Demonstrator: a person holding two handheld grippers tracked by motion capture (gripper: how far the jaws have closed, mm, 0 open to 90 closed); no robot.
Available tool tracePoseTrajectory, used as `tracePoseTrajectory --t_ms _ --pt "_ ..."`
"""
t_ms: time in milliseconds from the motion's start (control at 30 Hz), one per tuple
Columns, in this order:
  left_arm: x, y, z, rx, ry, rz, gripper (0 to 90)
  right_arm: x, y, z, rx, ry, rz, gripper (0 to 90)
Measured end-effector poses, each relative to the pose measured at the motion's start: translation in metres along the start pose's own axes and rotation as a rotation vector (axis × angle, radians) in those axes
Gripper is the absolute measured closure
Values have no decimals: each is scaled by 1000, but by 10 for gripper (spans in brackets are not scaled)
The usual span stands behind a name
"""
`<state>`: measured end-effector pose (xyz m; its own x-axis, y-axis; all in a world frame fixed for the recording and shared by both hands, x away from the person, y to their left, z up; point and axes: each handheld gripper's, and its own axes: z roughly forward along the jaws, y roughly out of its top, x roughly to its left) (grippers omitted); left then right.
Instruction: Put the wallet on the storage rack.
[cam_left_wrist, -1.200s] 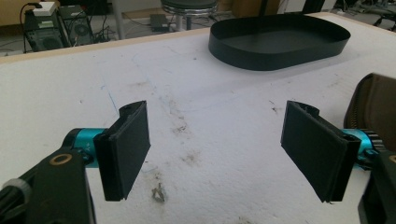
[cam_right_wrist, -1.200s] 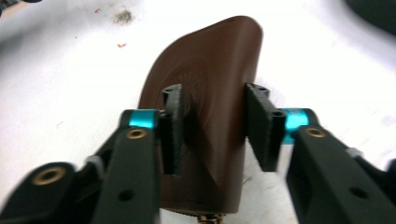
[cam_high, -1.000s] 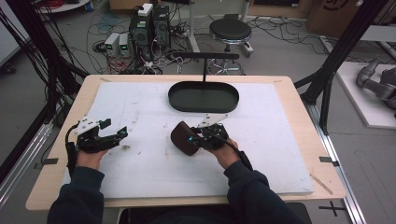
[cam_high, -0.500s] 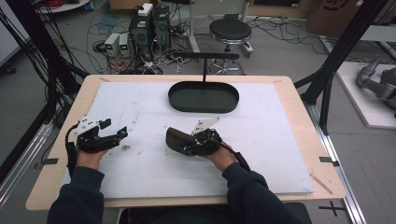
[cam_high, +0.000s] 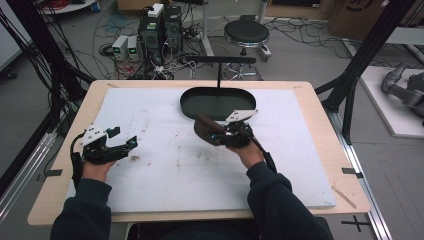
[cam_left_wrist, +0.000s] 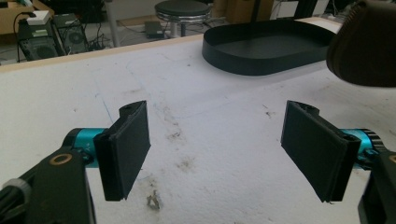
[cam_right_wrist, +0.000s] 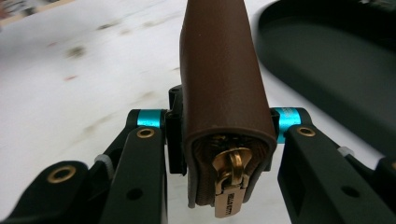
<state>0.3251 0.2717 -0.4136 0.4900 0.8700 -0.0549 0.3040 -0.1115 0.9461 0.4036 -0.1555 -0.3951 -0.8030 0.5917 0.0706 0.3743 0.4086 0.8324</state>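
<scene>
Wooden table (cam_high: 320, 107) carrying a white mat (cam_high: 165, 125), stained with brown marks; both grippers work over this mat. Black oval tray (cam_high: 218, 104), shallow-walled, at the far middle of the mat: it lies just beyond the right gripper and well ahead of and to the right of the left gripper; in the left gripper view it appears past the jaws at upper right (cam_left_wrist: 266, 46).

Right gripper (cam_high: 220, 134), held in the person's right hand (cam_high: 245, 152) just short of the tray's near rim, its jaws pressed against the two sides of a brown leather pouch (cam_high: 205, 131). In the right gripper view the pouch (cam_right_wrist: 222, 79) stands on edge between the jaws and reaches forward past them; its brass zipper pull (cam_right_wrist: 229, 184) hangs at the near end, towards the camera. From above the pouch appears raised off the mat, though contact cannot be judged.

Left gripper (cam_high: 122, 146), held in the left hand (cam_high: 97, 167) near the mat's left edge, well apart from the right gripper. Its jaws stand wide apart with nothing between them; the pads (cam_left_wrist: 128, 149) face each other over bare, stained mat. The pouch shows at the upper right corner of this view (cam_left_wrist: 364, 46).
</scene>
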Motion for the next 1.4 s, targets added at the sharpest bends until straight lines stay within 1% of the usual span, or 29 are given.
tracePoseTrajectory --t_ms 33,100,200,267,300,333,367,433,500,600,633,700,733,800,833,900,933,967,1000,1033,1067,1100,1167,1233,1300,1367,1400 --pt "0 0 0 0 0 -1 237 -9 4 -1 9 -7 17 658" --pt "0 0 0 1 0 0 237 -26 13 -2 14 -39 41 658" --pt "0 0 1 0 -1 1 237 -52 25 1 7 -75 69 657" --pt "0 0 1 1 -1 -1 237 -66 31 6 10 -101 86 657" --pt "0 0 1 2 -1 0 237 -72 34 9 14 -104 95 656" --pt "0 0 1 2 -1 1 237 -77 36 13 7 -117 89 656" --pt "0 0 1 2 -1 0 237 -81 38 17 6 -126 98 656" --pt "0 0 1 3 -1 2 237 -89 43 26 19 -143 114 656" --pt "0 0 1 2 -1 2 237 -94 44 35 6 -177 102 656" --pt "0 -1 1 1 1 -2 237 -99 45 52 38 -189 134 656" --pt "1 -1 1 1 0 -2 237 -101 46 58 52 -180 151 655" --pt "1 -1 1 1 0 -5 237 -101 45 67 38 -184 163 655" --pt "1 -2 1 1 -2 -5 237 -102 45 72 33 -178 176 655" --pt "1 -2 1 1 -4 -6 237 -104 41 80 33 -156 229 653" --pt "1 -2 1 2 -4 -7 237 -105 39 83 37 -155 232 649" --pt "1 -3 1 1 -3 -9 237 -108 35 86 62 -172 255 633" --pt "2 -3 0 1 -3 -9 237 -110 33 86 58 -179 269 607" --pt "2 -3 0 1 -3 -10 237 -112 32 84 49 -189 284 554" --pt "2 -3 0 -2 -4 -15 237 -113 32 81 39 -219 292 487" --pt "2 -3 0 -5 -4 -19 237 -115 33 78 32 -256 283 421" --pt "2 -3 0 -6 -6 -20 237 -116 33 74 39 -278 285 416" --pt "2 -3 0 -5 -5 -20 237 -118 33 72 40 -294 272 411" --pt "1 -3 0 -2 -7 -15 237 -121 33 64 37 -312 274 405" --pt "0 -3 1 -2 -9 -15 237 -124 32 55 22 -316 281 389" --pt "0 -3 1 -1 -12 -12 237 -126 33 48 19 -316 279 387" --pt "0 -3 1 -4 -15 -16 237 -128 33 40 14 -301 270 388" --pt "0 -3 1 -5 -14 -19 237 -127 33 34 12 -305 258 388"
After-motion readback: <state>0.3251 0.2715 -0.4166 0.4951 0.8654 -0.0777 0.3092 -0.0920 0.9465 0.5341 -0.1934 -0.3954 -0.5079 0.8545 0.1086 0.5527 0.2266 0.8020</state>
